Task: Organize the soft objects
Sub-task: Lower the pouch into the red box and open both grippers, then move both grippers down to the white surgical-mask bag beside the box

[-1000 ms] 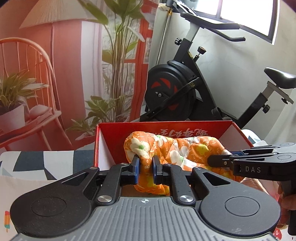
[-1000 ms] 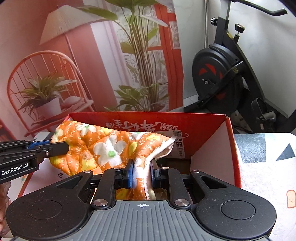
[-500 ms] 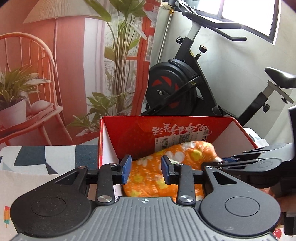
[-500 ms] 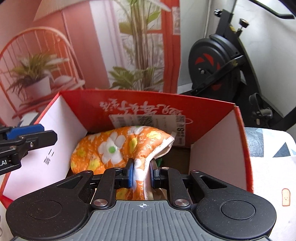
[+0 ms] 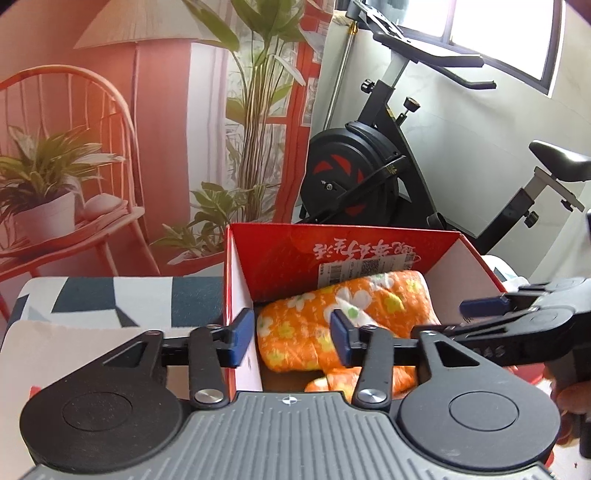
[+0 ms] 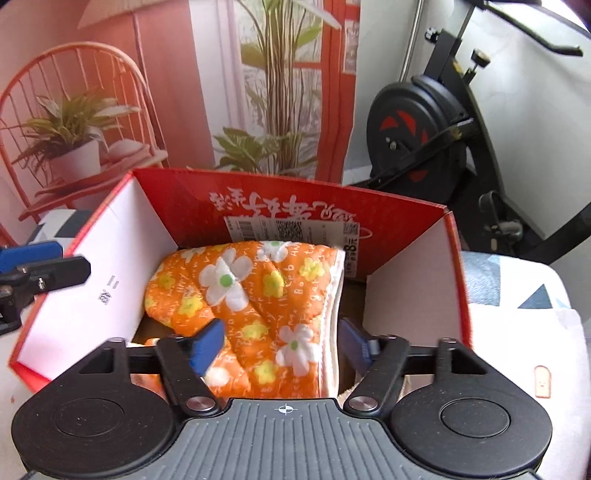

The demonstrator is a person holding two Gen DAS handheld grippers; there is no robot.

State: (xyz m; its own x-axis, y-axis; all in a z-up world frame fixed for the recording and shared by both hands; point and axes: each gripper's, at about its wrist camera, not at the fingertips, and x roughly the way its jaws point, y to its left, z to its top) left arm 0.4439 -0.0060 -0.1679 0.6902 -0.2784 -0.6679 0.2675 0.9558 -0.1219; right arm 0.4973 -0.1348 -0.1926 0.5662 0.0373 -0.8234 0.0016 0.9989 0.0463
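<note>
The right gripper [image 6: 282, 345] hangs over the folded orange flower-print quilted cloth [image 6: 255, 295], its jaws opening with the cloth's white-edged end between them but untouched. The left gripper [image 5: 291, 339], jaws opening too, straddles the red cardboard box [image 5: 236, 280]'s wall. The cloth lies inside, lengthwise across from gripper to gripper; the right one looks nearer.

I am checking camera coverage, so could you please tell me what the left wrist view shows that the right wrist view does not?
Only the left wrist view shows the exercise bike's saddle and a bright window.

Only the right wrist view shows the black printed marks on the box's white inner left wall.

Both show the folded orange floral quilt lying inside the red box, the barcode label, and both grippers with jaws opening, gripping nothing.
</note>
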